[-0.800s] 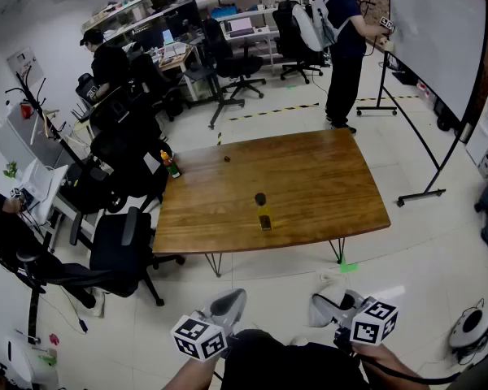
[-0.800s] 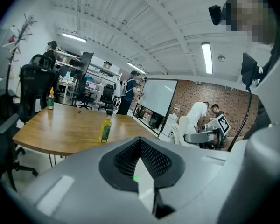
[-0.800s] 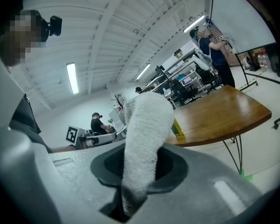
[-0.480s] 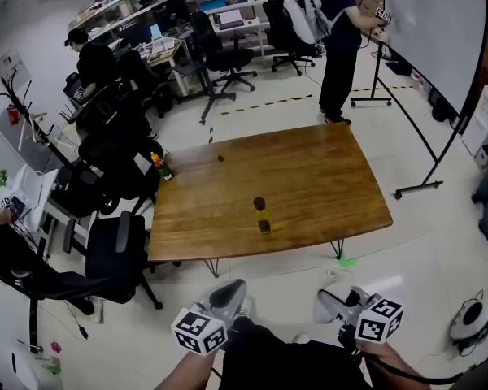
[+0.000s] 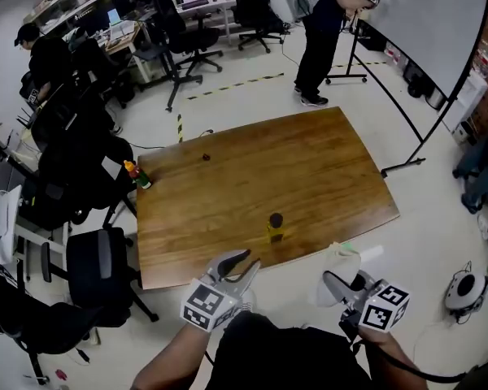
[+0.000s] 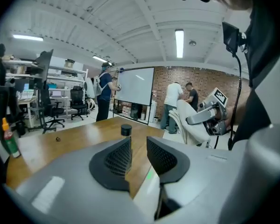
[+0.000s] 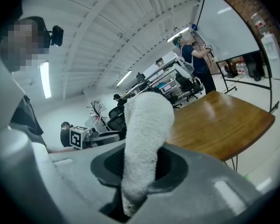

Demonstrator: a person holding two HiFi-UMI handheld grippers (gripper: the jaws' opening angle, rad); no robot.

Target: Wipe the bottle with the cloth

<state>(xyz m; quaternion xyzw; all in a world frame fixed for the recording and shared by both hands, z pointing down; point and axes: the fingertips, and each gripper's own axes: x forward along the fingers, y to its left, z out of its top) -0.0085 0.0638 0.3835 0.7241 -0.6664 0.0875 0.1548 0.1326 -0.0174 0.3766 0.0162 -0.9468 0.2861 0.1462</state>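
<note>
A small yellow bottle (image 5: 275, 229) with a black cap (image 6: 126, 129) stands upright near the front edge of the wooden table (image 5: 309, 161). My left gripper (image 5: 237, 266) hovers at that front edge, just short and left of the bottle. Its jaws stand slightly apart with nothing between them (image 6: 138, 143). My right gripper (image 5: 339, 285) is off the table to the right, shut on a white cloth (image 7: 144, 139) that sticks up between its fingers. The cloth (image 5: 342, 259) also shows in the left gripper view (image 6: 189, 125).
A green bottle with an orange cap (image 5: 135, 174) stands at the table's left edge, and a small dark object (image 5: 206, 157) lies farther back. Office chairs (image 5: 98, 266) crowd the left side. A whiteboard (image 5: 439, 31) and a standing person (image 5: 317, 23) are beyond the table.
The table has come closer in the head view. Both grippers moved forward, and the left one now reaches the table's front edge near the bottle. The cloth stays in the right gripper.
</note>
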